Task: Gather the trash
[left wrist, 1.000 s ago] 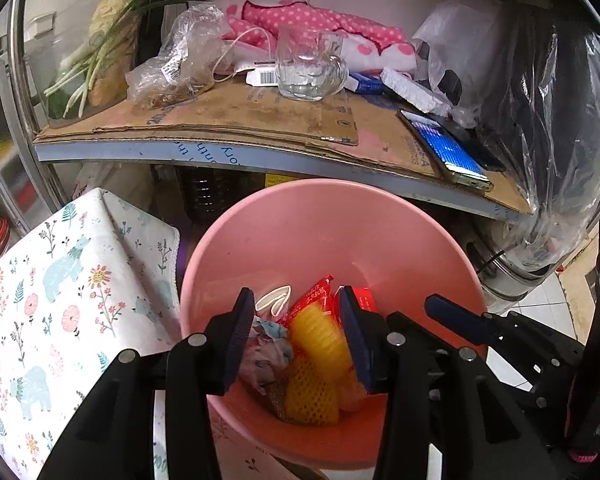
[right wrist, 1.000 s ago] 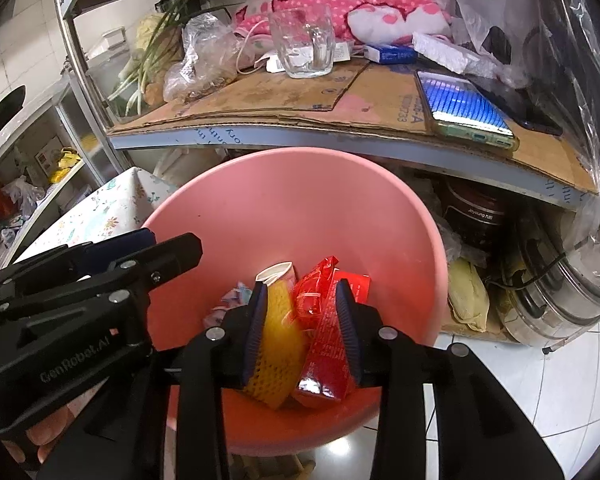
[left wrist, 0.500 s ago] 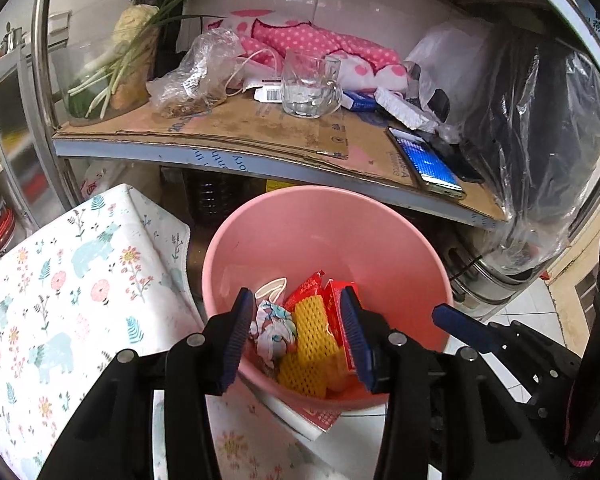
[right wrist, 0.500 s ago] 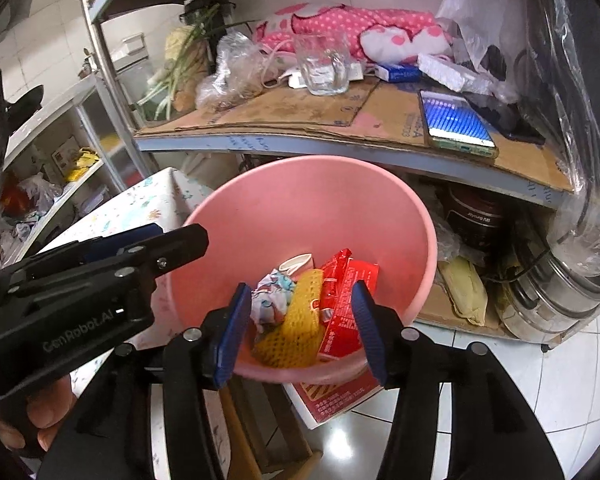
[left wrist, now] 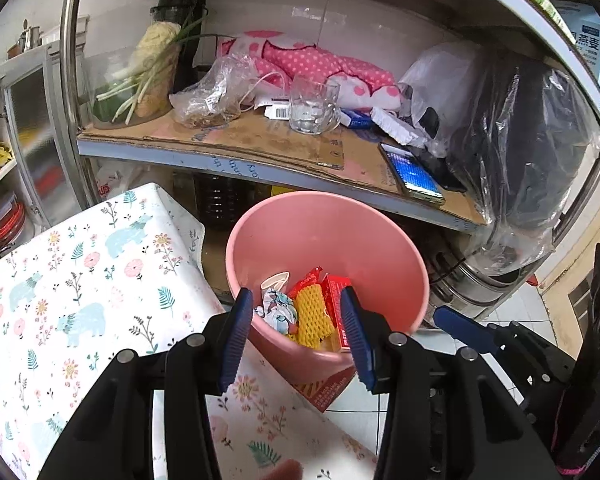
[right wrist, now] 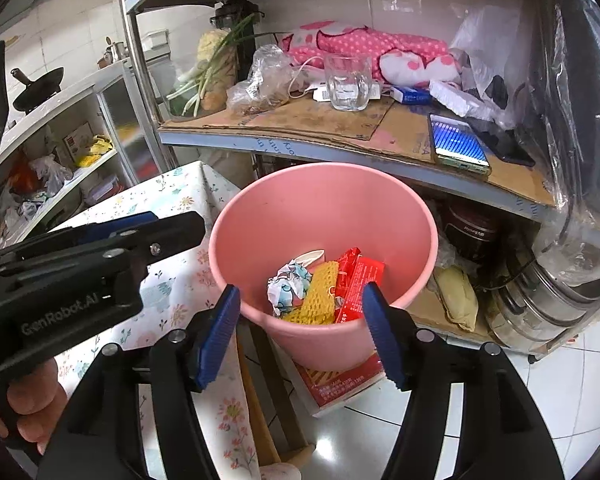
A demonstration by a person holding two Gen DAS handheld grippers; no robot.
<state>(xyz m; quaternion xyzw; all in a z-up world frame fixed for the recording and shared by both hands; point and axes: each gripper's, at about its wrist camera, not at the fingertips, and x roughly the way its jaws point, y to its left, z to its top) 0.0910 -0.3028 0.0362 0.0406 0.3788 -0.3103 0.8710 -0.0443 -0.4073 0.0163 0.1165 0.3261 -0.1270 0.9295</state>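
A pink bin (left wrist: 332, 232) (right wrist: 324, 208) stands beside a table. Inside lie a yellow foam net (left wrist: 310, 316) (right wrist: 316, 300), red wrappers (left wrist: 336, 292) (right wrist: 358, 280), a crumpled patterned paper (left wrist: 278, 310) (right wrist: 290, 286) and a white paper cup (left wrist: 276, 279) (right wrist: 312, 257). My left gripper (left wrist: 296, 336) is open and empty above the bin's near rim. My right gripper (right wrist: 300, 332) is open and empty, also above the near rim. The left gripper's body shows in the right wrist view (right wrist: 80, 264); the right gripper's finger shows in the left wrist view (left wrist: 460, 326).
A table with a floral cloth (left wrist: 80, 292) (right wrist: 172, 280) is left of the bin. A cardboard-lined shelf (left wrist: 260, 148) behind holds a glass mug (left wrist: 312, 108), a phone (left wrist: 412, 176), bags and a pink cloth. A red box (right wrist: 340, 380) lies under the bin. Steel pots (right wrist: 548, 308) stand at right.
Both grippers have pulled back and up from the bin; it looks smaller now. The right gripper's jaws have opened wider. The trash stays in the bin.
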